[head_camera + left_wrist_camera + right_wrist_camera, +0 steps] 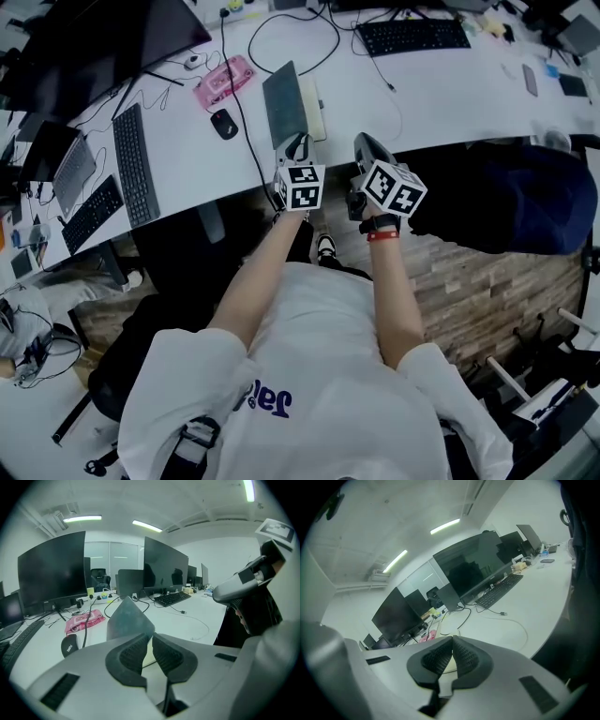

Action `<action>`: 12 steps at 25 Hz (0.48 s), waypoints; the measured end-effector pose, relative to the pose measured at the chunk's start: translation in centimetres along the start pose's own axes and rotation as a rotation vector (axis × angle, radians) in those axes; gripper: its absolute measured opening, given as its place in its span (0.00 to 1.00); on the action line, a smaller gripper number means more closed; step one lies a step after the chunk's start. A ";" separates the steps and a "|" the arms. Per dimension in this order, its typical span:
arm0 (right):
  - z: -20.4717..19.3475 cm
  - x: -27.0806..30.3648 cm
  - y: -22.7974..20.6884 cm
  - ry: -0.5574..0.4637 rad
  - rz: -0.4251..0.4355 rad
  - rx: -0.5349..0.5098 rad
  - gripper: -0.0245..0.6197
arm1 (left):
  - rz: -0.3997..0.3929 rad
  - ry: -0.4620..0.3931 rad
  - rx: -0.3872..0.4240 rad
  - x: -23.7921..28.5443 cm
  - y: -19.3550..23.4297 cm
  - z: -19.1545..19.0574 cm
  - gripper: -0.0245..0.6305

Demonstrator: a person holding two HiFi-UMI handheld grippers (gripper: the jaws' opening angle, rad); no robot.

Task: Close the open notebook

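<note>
The notebook lies near the white desk's front edge, its grey cover tilted up and a cream page showing beside it. My left gripper hovers just in front of the notebook, off the desk edge. In the left gripper view its pads stand a narrow slit apart with nothing between them, and the cover rises right behind them. My right gripper hangs beside it to the right, clear of the notebook. Its tips meet and hold nothing.
On the white desk a black mouse and a pink pack lie left of the notebook, with a black cable between. Keyboards and monitors stand around. A dark chair is at the right.
</note>
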State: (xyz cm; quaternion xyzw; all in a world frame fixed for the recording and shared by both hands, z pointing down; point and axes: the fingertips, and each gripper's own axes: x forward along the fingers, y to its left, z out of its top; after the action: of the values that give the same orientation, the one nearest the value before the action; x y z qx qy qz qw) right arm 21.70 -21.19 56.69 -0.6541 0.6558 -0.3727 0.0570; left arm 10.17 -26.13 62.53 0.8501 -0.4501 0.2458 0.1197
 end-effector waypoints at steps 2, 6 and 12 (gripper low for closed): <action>0.0 -0.1 -0.5 -0.002 -0.007 0.009 0.04 | -0.006 0.007 0.011 0.3 -0.4 -0.2 0.11; 0.1 0.1 -1.0 -0.001 -0.011 0.025 0.04 | -0.013 0.021 0.019 0.9 -1.0 -0.6 0.11; 0.1 0.0 -2.3 0.006 -0.031 0.042 0.04 | -0.020 0.047 0.046 1.8 -1.8 -1.2 0.12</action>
State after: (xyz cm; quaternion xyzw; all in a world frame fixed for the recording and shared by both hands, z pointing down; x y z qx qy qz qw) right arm 23.60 -20.91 57.89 -0.6618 0.6376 -0.3893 0.0629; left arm 12.18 -25.86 64.51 0.8511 -0.4327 0.2750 0.1131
